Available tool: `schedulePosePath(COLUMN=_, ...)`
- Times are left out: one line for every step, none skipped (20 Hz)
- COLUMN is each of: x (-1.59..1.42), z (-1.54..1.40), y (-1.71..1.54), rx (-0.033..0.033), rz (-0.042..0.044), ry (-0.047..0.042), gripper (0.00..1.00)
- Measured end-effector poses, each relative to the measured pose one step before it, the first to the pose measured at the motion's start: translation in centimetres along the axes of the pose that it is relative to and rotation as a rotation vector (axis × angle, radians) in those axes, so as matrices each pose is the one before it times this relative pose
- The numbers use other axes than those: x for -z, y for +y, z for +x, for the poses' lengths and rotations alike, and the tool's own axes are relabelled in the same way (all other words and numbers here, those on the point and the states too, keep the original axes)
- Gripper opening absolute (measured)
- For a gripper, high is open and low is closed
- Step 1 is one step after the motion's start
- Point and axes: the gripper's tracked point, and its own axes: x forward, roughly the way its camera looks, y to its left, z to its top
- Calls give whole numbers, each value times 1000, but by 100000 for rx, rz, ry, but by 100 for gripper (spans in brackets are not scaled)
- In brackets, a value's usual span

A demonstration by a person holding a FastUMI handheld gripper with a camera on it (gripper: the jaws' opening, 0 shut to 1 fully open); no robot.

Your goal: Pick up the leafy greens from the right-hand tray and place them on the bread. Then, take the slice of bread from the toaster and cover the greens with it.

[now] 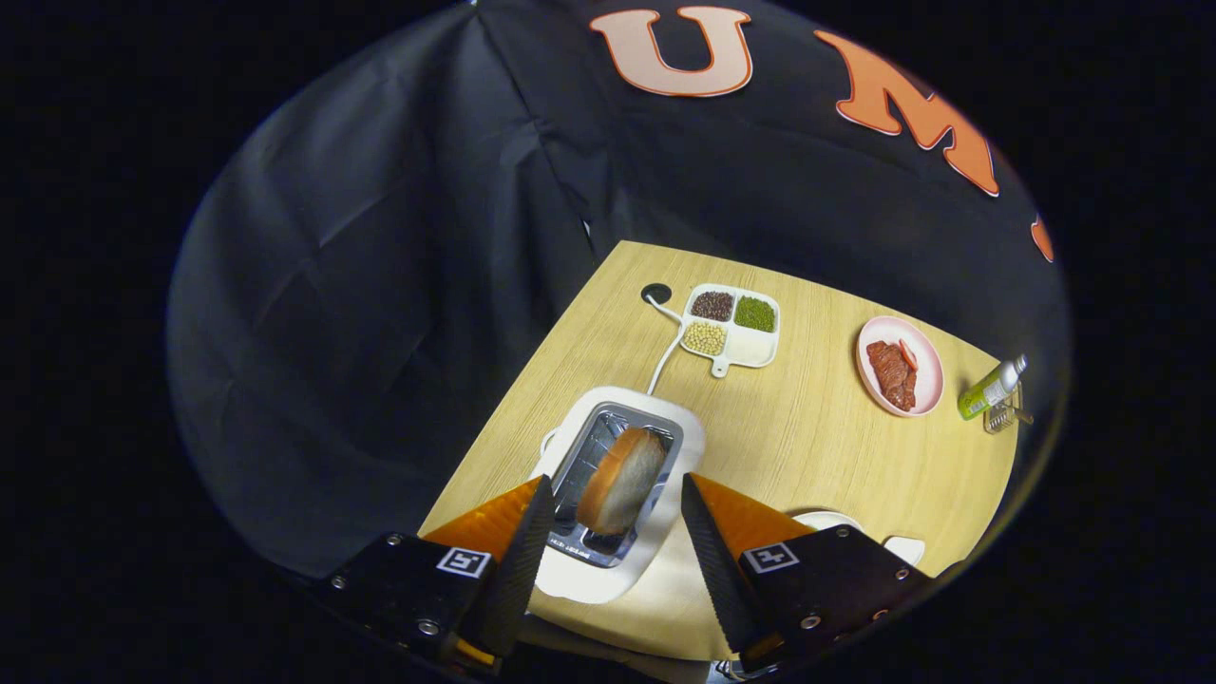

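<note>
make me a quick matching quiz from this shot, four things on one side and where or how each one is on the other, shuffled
Things:
1. slice of bread
2. pink plate
3. divided tray
4. tongs

Places or states:
A. holds dark red meat, right of the divided tray
B. open, one finger on each side of the toaster
C. standing in the toaster slot, between the fingers
D. holds three kinds of beans or grains, beyond the toaster

Pairs: 1-C, 2-A, 3-D, 4-B
</note>
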Motion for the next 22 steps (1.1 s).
schedulePosePath(x=68, z=653, y=98, rx=1649, rz=338, ry=1856, gripper=81)
schedulePosePath(x=139, z=688, y=19, rx=972, rz=-186, ry=1785, gripper=81)
schedulePosePath(x=99, z=475, y=193, rx=606, rz=-308, ry=1790, gripper=81)
schedulePosePath(x=170, z=505, y=129, rx=155, rz=-574, ry=2322, gripper=80)
schedulePosePath(x=178, z=536, y=-55, rx=891, rz=-259, ry=1595, gripper=80)
schedulePosePath(x=66, z=512, y=-226, rx=1213, rz=-209, ry=1447, gripper=79)
schedulePosePath(x=63, z=466, y=-235, rx=1362, rz=51, ry=1313, gripper=77)
schedulePosePath(x=182, z=558, y=-289, rx=1422, rz=182, ry=1913, gripper=74)
schedulePosePath(x=319, z=336, y=-133, rx=1048, rz=910, ry=1969, gripper=72)
schedulePosePath(x=136, z=237, y=-70, rx=-77, rz=755, ry=2188, gripper=68)
schedulePosePath(x=24, z=390, y=104, rx=-368, rz=694, ry=1866, gripper=65)
schedulePosePath(x=11, z=256, y=-104, rx=-382, rz=476, ry=2468, gripper=58)
schedulePosePath(x=144, z=190, y=-120, rx=-181, rz=324, ry=1872, gripper=55)
schedulePosePath(x=-66, z=331, y=-263, rx=-72, rz=145, ry=1467, gripper=49)
schedulePosePath(x=310, z=182, y=-13, rx=-227, rz=-175, ry=1990, gripper=46)
schedulePosePath(x=115, z=108, y=-29, rx=-757, rz=168, ry=1805, gripper=40)
schedulePosePath(x=-106, z=164, y=-19, rx=-356, rz=770, ry=868, gripper=38)
schedulePosePath(x=-7, z=12, y=-309, rx=599, rz=710, ry=931, gripper=32)
schedulePosePath(x=28, z=-56, y=-209, rx=-30, rz=985, ry=586, gripper=28)
schedulePosePath(x=-29, z=-5, y=102, rx=-2615, rz=1783, ry=567, gripper=20)
schedulePosePath(x=-146, z=-75, y=-61, rx=-1084, rz=1220, ry=-486, gripper=17)
schedulePosePath(x=-348, z=-292, y=-193, rx=-1734, rz=77, ry=-1095, gripper=13)
